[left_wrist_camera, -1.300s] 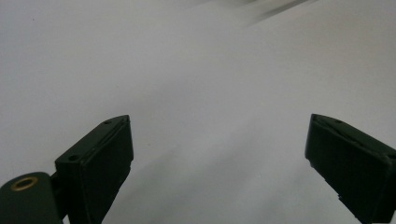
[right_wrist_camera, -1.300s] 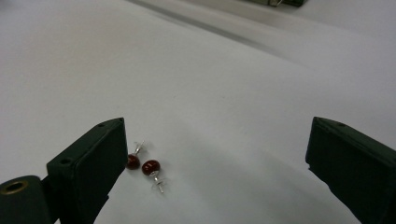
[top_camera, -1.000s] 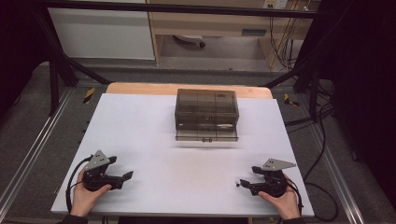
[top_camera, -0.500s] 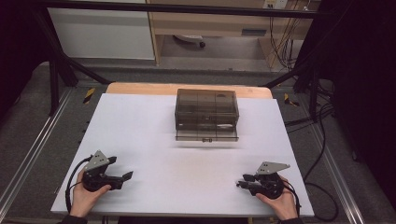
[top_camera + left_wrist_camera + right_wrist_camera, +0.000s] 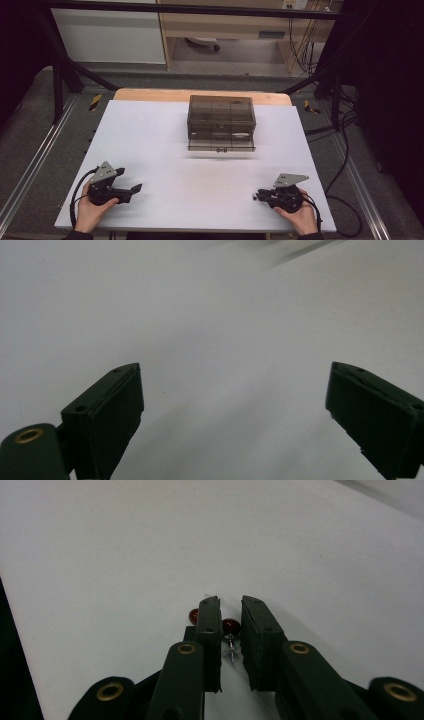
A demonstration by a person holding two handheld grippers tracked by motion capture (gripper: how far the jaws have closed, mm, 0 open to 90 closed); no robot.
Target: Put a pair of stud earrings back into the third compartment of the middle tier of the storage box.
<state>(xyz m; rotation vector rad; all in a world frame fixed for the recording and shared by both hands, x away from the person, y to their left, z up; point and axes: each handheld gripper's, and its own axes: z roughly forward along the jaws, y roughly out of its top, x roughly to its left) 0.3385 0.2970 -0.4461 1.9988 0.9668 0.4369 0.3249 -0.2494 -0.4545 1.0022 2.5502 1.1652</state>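
Both hands rest low at the near edge of the white table [image 5: 150, 130]. The right gripper [image 5: 230, 611], near the right corner, has just been closing — its jaws nearly meet around a red-headed pin [image 5: 230, 627], a second red bead [image 5: 193, 614] just beside. The left gripper [image 5: 235, 405] gapes wide, empty. A smoky drawer box [image 5: 221, 121] stands toward the far edge.

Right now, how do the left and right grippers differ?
Left gripper fingers stand wide apart, nothing between them; right gripper fingers have just been closing and pinch a red stud. Left gripper points toward the right gripper, which points back. Both are hand-held, low over the white table.
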